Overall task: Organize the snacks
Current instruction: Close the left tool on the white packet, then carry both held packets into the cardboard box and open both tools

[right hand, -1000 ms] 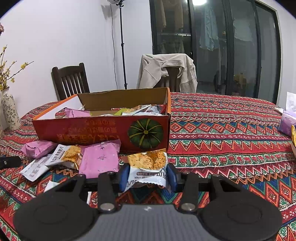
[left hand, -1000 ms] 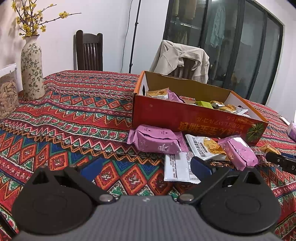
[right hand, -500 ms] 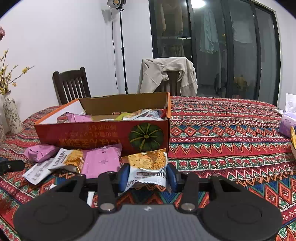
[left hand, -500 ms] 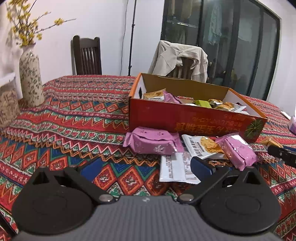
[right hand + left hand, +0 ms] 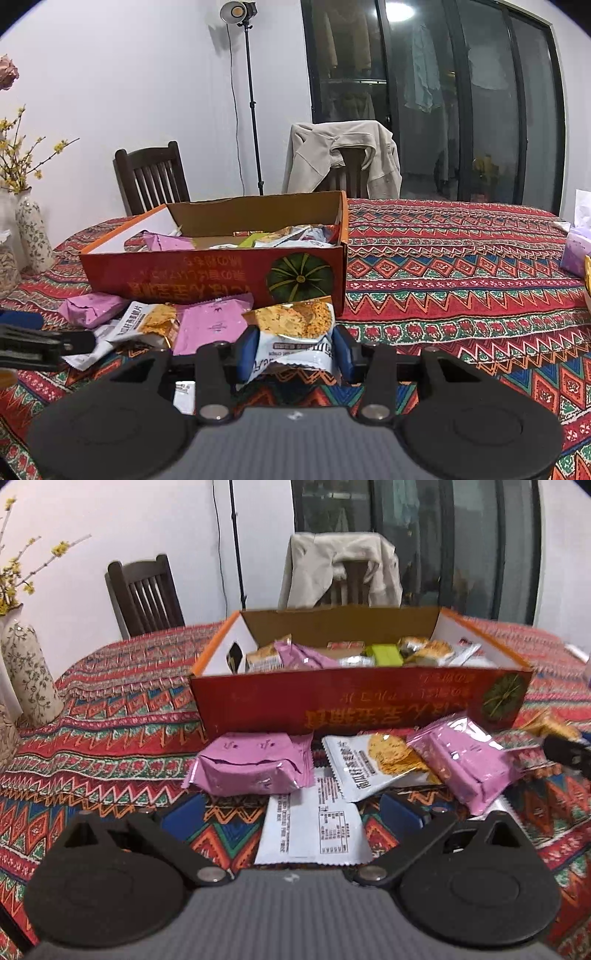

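Right gripper: the right gripper is clamped on a crisp packet, its blue pads pressing both sides, just in front of the box's near wall.
Left gripper: the left gripper has its jaws standing apart with nothing between them, above a flat white packet on the cloth.
Box: the red cardboard box sits open-topped on the patterned tablecloth, its near wall facing both cameras.
Done: several snacks already lie inside the box, pink, green and white wrappers among them.
Left to do: at least 4 packets are loose in front of the box, namely 2 pink packets, a white crisp packet and the flat white one; the clamped packet is not yet in. I judge the task past its start but short of its finish.
Edges: the box's near wall stands higher than the held packet, so it likely needs lifting over that rim.
Open room: to the right of the box the cloth lies bare and wide; to the left a vase stands well apart from the pile.
Crowding: the loose packets overlap one another, so picking 1 may drag its neighbour.
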Demonstrator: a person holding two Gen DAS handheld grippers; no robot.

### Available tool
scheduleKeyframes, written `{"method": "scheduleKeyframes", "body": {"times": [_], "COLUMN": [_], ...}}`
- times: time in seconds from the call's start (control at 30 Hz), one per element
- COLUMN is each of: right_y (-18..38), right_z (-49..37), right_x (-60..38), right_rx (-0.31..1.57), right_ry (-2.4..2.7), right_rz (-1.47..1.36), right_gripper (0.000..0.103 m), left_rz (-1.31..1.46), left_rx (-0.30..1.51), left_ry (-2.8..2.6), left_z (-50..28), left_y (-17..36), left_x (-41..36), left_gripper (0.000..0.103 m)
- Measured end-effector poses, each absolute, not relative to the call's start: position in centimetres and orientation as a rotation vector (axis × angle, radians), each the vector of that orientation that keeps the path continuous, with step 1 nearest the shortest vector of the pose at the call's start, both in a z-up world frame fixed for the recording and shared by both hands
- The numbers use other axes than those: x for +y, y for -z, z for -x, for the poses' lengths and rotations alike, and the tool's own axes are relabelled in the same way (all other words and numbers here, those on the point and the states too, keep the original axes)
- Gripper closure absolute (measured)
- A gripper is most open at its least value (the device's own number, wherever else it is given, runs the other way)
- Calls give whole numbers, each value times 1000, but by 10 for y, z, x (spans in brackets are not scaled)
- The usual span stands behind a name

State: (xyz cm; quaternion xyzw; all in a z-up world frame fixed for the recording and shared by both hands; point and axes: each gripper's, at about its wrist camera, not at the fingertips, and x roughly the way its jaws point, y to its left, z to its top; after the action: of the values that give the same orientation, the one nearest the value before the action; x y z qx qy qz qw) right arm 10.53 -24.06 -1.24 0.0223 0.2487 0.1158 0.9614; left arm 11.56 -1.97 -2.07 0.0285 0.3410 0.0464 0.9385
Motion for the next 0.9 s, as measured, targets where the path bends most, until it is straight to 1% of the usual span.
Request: {"method": "scheduleKeyframes", "body": {"times": [0.07,0.13,0.17,0.2,0.23,0.27,0.3,0.43,0.7,0.9], "right_y": [12,12,12,12,12,12,12,12,10,-3], "right_z": [-105,-104,-104,-104,-104,-104,-104,-104,-102,-97], "right_x": [-242,-243,-243,-243,-243,-243,-243,-242,-242,-241], "right_rx": [503,504,504,504,504,504,505,504,493,458], "right_ry": [-237,-239,-240,-240,-241,-241,-242,-241,-250,-270], "right_rz": [-48,-49,-50,-50,-50,-50,-50,-51,-50,-42], "right_gripper": [60,60,60,60,60,60,60,60,60,60], "left_rz": [-56,-53,-39,-26,-12,-7,-4,3,23,23], "left_rx": [728,754,751,754,756,754,751,730,645,564], "left_ry": [-96,-92,-82,-65,-45,-50,-53,-21,37,68], "left_z": [-123,-127,-126,-125,-123,-121,-119,-104,-73,-69], "left_y": [26,31,31,30,28,27,27,26,1,-25], "left_x": [-20,-20,-18,-16,-15,-15,-14,-12,-10,-13], "left_gripper": [7,22,25,37,51,52,56,61,61,61]}}
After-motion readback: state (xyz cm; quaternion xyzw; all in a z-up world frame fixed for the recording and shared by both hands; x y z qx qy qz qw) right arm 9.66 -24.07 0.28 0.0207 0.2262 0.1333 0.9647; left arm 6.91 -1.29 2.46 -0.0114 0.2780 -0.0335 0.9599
